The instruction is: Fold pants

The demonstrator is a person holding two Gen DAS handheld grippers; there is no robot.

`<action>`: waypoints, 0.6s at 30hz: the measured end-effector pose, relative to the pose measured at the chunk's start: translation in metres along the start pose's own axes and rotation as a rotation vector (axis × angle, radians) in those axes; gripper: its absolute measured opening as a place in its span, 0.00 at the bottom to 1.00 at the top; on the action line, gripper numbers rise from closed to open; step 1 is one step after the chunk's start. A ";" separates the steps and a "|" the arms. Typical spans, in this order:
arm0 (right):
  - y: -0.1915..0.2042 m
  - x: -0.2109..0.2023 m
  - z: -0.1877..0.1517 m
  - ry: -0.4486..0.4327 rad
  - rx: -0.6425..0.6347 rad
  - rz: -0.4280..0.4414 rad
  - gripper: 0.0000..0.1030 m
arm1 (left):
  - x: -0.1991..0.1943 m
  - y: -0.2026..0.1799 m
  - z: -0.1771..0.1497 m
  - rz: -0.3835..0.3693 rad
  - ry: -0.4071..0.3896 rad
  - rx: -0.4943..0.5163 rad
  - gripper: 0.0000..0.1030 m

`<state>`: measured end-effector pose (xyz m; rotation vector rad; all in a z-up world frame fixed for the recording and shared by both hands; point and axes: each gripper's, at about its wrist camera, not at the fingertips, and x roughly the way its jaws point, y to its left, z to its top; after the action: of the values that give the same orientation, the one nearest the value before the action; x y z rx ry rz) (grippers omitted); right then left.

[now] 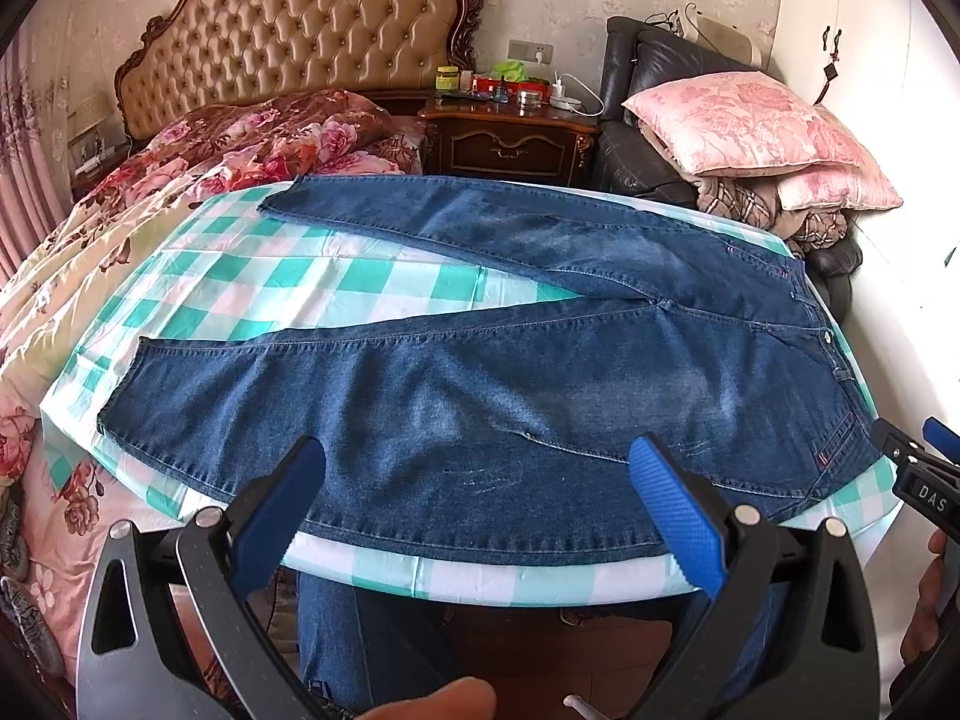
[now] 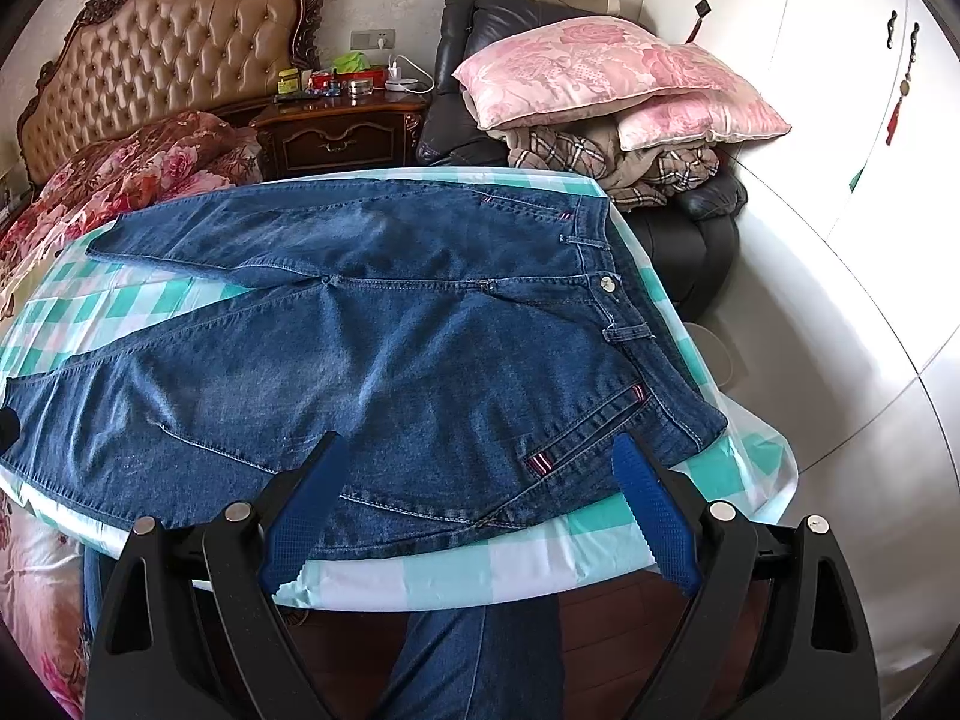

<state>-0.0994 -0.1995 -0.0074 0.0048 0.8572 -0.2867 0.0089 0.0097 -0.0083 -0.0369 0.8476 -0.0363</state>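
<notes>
Blue denim pants (image 1: 480, 372) lie flat on a table with a green-and-white checked cloth (image 1: 336, 282), legs spread apart toward the left, waistband at the right. My left gripper (image 1: 480, 456) hovers open over the near leg's front edge, blue pads wide apart, nothing between them. In the right wrist view the same pants (image 2: 372, 348) fill the table, the waist button toward the far right. My right gripper (image 2: 480, 450) is open above the near hip and pocket. The right gripper's tip (image 1: 924, 456) also shows at the left wrist view's right edge.
A bed with a floral quilt (image 1: 120, 228) borders the table's left and far side. Behind stand a wooden nightstand (image 1: 510, 138) and a black armchair piled with pink pillows (image 1: 762, 126). White wardrobe doors (image 2: 840, 120) line the right. The person's jeans-clad legs (image 2: 474, 660) are below the table edge.
</notes>
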 end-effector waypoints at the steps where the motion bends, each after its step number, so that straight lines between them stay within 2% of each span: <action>1: 0.000 0.000 0.000 0.000 0.001 0.000 0.84 | 0.000 0.000 0.000 0.000 0.000 0.000 0.99; 18: -0.001 -0.001 0.000 -0.003 0.004 -0.002 0.84 | -0.001 0.000 0.001 -0.004 0.001 -0.002 0.99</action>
<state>-0.1002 -0.2001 -0.0060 0.0070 0.8532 -0.2903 0.0092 0.0097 -0.0073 -0.0403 0.8483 -0.0396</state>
